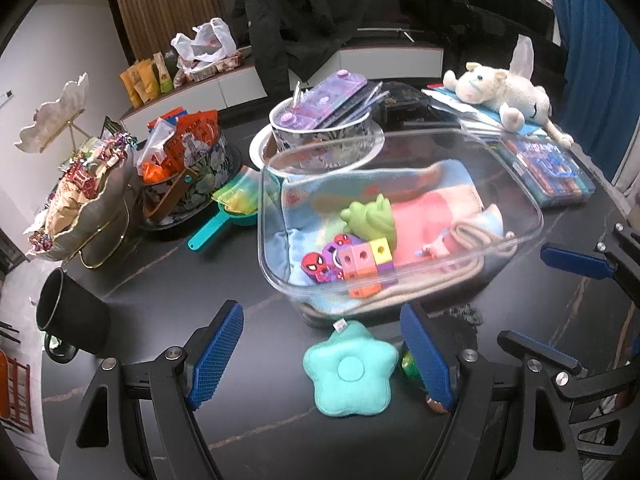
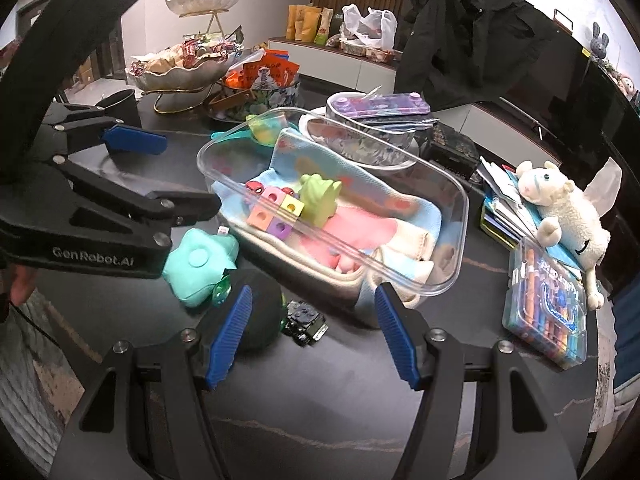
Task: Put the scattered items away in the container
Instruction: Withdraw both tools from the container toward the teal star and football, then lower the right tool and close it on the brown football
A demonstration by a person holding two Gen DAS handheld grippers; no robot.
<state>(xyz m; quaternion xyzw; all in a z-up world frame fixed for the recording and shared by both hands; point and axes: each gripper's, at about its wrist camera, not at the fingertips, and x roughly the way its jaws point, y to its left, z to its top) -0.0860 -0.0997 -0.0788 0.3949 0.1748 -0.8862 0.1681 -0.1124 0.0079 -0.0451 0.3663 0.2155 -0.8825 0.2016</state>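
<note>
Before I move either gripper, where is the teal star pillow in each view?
Left wrist: star pillow sits bottom centre, between the open left gripper's fingers.
Right wrist: star pillow lies left of centre, under the left gripper's arm.
Shared landmark: clear bin, just beyond it.

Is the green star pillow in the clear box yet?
No, out. The green star pillow lies on the black table in front of the clear box, between the open left gripper's fingers.
</note>
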